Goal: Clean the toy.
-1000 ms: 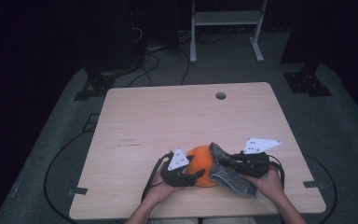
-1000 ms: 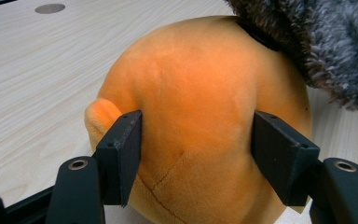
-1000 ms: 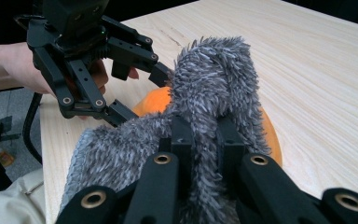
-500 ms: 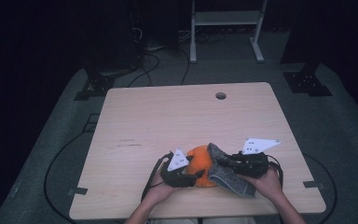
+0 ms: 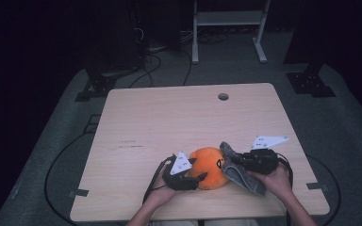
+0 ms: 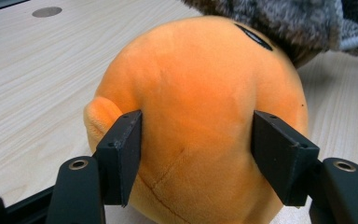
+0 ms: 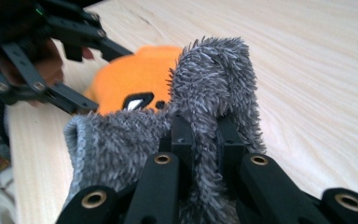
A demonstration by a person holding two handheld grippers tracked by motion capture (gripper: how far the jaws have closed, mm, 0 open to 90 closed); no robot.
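Low in the high view, just right of centre, the orange plush (image 5: 209, 167) sits on the table (image 5: 179, 117) near its front edge. The left gripper (image 5: 186, 176) grasps the plush, its two pads pressed into the toy's sides in the left gripper view. The right gripper (image 5: 239, 162) is clenched on a grey cloth (image 5: 245, 176), which touches the plush's right side and drapes over its top.

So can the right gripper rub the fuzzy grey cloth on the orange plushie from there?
Probably yes: the right gripper pinches the grey cloth right beside the orange plushie, with nothing between them.
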